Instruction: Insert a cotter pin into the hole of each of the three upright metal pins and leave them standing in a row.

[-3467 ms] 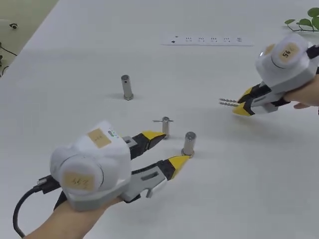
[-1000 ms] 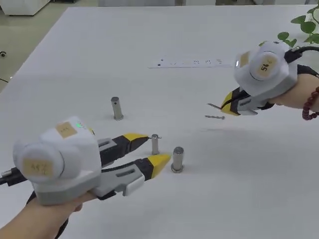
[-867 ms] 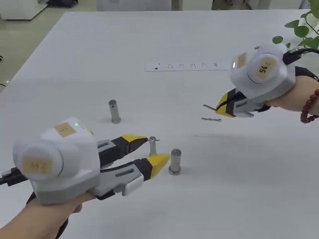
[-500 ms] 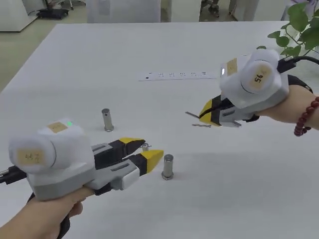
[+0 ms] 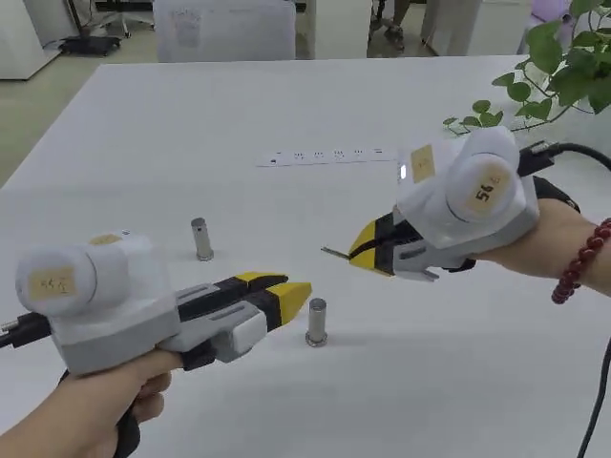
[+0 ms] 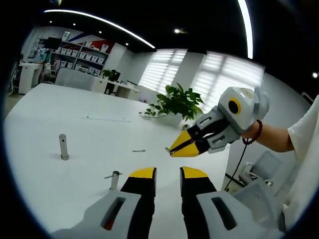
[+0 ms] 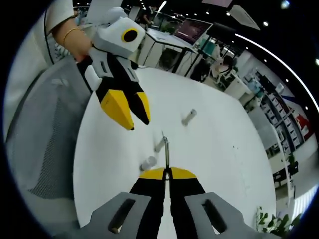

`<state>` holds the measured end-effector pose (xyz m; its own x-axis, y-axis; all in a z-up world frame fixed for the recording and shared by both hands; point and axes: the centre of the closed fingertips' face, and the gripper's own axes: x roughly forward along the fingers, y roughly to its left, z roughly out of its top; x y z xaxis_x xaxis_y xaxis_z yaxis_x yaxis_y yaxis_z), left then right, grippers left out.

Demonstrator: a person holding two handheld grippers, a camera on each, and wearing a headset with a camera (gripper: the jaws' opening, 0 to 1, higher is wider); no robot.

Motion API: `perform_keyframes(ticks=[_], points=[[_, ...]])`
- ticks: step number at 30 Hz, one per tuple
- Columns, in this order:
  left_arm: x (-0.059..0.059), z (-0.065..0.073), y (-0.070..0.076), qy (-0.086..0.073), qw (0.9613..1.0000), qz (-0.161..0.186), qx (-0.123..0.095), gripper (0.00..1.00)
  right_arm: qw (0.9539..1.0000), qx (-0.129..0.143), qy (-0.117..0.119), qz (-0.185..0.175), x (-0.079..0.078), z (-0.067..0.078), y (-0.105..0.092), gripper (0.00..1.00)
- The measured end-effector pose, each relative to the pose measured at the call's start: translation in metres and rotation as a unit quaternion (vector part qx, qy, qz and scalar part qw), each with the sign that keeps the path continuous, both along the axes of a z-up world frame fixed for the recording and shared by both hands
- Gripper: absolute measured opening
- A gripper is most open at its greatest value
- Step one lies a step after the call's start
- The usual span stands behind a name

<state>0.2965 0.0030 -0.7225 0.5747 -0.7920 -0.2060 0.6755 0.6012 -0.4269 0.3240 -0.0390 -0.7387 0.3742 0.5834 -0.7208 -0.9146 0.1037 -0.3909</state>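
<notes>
Change: right gripper [image 5: 357, 255] now nearer the near pin [image 5: 316, 322]; left gripper [image 6: 168, 172] jaws narrowed.
Right gripper: clenched on cotter pin [image 7: 167, 148], clear of table [image 5: 458, 382].
Left gripper: jaws slightly parted, empty.
Middle pin [image 6: 114, 179]: upright, fitted cotter [image 6: 108, 176] crosswise through it.
Far pin [image 5: 200, 239]: upright, seemingly bare.
Spare cotter [image 6: 138, 150]: flat on table.

Bright, even overhead light falls on the white worktop [image 5: 449, 382] in the head view, leaving only a faint, soft shadow at the foot of the nearest metal pin [image 5: 316, 322]. Both gripper views bend strongly toward their edges: in the left one a ceiling light strip [image 6: 99, 22] curves into an arc and the windows [image 6: 209, 74] wash out white, while in the right one the cotter pin [image 7: 167, 149] is sharp.
</notes>
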Motion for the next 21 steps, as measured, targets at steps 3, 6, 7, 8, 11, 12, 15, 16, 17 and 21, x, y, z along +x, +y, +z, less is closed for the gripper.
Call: perform_keyframes(ticks=[3, 6, 7, 8, 11, 12, 15, 16, 17, 21], points=[[-0.001, 0.0, -0.001, 0.01, 0.9999, 0.0, -0.005, 0.16, 0.9999, -0.005, -0.006, 0.009, -0.005, 0.0, 0.003, 0.03], [-0.002, -0.001, -0.002, 0.01, 0.9999, -0.003, -0.002, 0.17, 0.9998, -0.01, -0.007, 0.018, -0.009, -0.002, 0.005, 0.03], [-0.002, -0.002, -0.003, 0.012, 0.9999, -0.004, -0.001, 0.17, 0.9997, -0.01, -0.004, 0.022, -0.011, -0.002, 0.006, 0.03], [-0.003, -0.002, -0.004, 0.013, 0.9999, -0.005, -0.001, 0.17, 0.9996, -0.011, -0.003, 0.024, -0.012, -0.003, 0.006, 0.03], [-0.004, -0.002, -0.007, 0.018, 0.9998, -0.007, -0.004, 0.16, 0.9991, -0.022, -0.01, 0.036, -0.017, -0.004, 0.007, 0.03], [-0.004, -0.003, -0.008, 0.019, 0.9998, -0.007, -0.004, 0.16, 0.999, -0.022, -0.01, 0.037, -0.018, -0.004, 0.008, 0.03], [-0.006, -0.003, -0.011, 0.022, 0.9997, -0.007, -0.004, 0.15, 0.9987, -0.022, -0.012, 0.044, -0.022, -0.003, 0.01, 0.03], [-0.005, -0.004, -0.011, 0.023, 0.9997, -0.007, -0.005, 0.15, 0.9986, -0.023, -0.012, 0.046, -0.023, -0.003, 0.011, 0.03], [-0.005, -0.004, -0.011, 0.023, 0.9997, -0.007, -0.004, 0.14, 0.9985, -0.024, -0.013, 0.048, -0.024, -0.003, 0.011, 0.03], [-0.006, -0.005, -0.013, 0.022, 0.9997, -0.005, 0.0, 0.12, 0.998, -0.027, -0.011, 0.057, -0.03, -0.004, 0.013, 0.03]])
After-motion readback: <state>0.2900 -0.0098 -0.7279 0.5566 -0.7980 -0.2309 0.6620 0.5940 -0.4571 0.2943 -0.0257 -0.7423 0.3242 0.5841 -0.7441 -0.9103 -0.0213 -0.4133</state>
